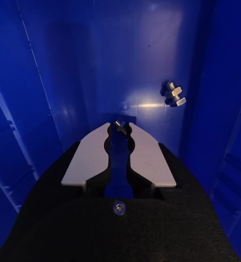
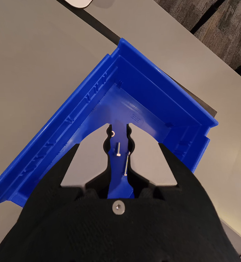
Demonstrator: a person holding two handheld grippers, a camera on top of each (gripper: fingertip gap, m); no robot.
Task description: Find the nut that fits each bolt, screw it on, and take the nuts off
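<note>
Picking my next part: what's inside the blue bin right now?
Inside the blue bin: a short bolt, a long thin bolt and a small ring. The right gripper covers the rest of the floor.

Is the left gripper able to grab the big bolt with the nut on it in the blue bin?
Probably yes. The left gripper is already inside the blue bin, and nothing lies between it and the big bolt. But its jaws are around a small bolt.

Grey table – blue bin on it, near edge.
</note>
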